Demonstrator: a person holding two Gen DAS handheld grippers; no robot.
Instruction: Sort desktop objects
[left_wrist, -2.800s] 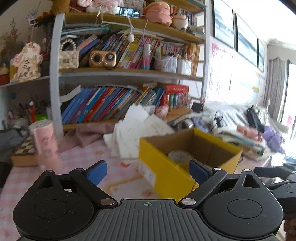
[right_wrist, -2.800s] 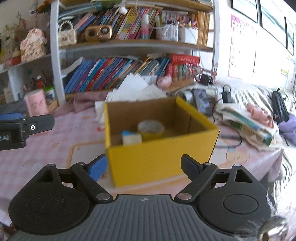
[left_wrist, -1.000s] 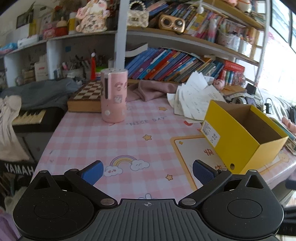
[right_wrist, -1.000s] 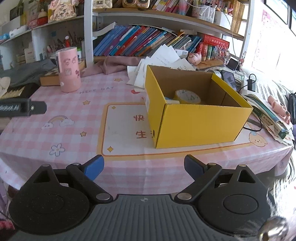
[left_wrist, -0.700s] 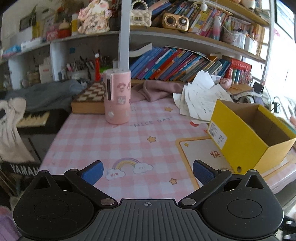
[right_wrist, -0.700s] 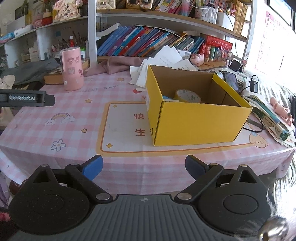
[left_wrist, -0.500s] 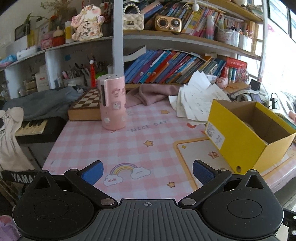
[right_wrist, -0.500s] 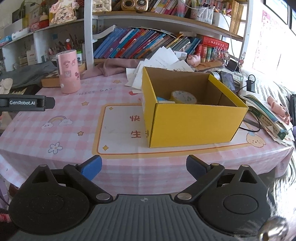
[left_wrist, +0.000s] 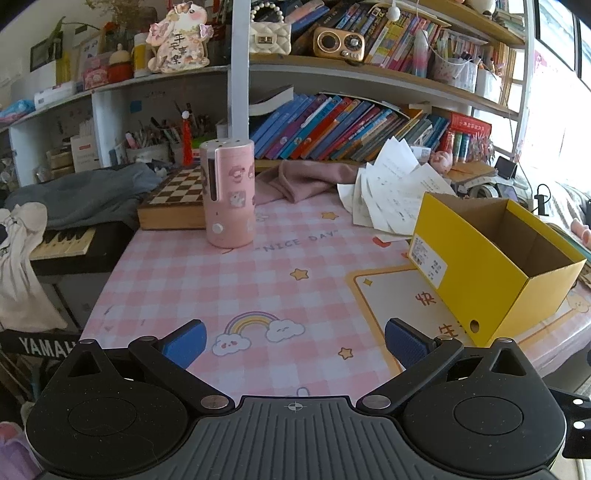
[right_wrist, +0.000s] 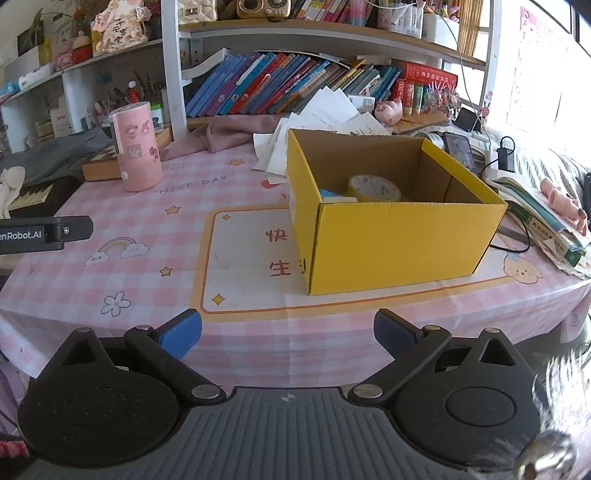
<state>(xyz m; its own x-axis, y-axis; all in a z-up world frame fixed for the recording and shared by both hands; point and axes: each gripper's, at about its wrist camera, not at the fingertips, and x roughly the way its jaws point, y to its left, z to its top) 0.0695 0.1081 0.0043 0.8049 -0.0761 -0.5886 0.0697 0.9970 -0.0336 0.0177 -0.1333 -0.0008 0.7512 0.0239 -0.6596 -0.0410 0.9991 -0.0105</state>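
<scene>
a: our left wrist view looks down over the pink checked tablecloth (left_wrist: 177, 273) from its near left edge, toward the bookshelf.
b: our right wrist view faces the same way from further right, nearer the yellow box (right_wrist: 399, 236).
a: we both see the pink cylinder (left_wrist: 229, 195) and that box.

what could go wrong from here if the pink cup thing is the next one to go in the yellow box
1. The tall pink cylindrical holder stands upright and narrow; a nudge from the open left gripper could tip it toward the wooden chessboard box just behind.
2. The yellow cardboard box already holds a roll of tape, so the holder may land on it and sit crooked.
3. Loose white papers lean at the box's far side; a careless swing may scatter them.
</scene>
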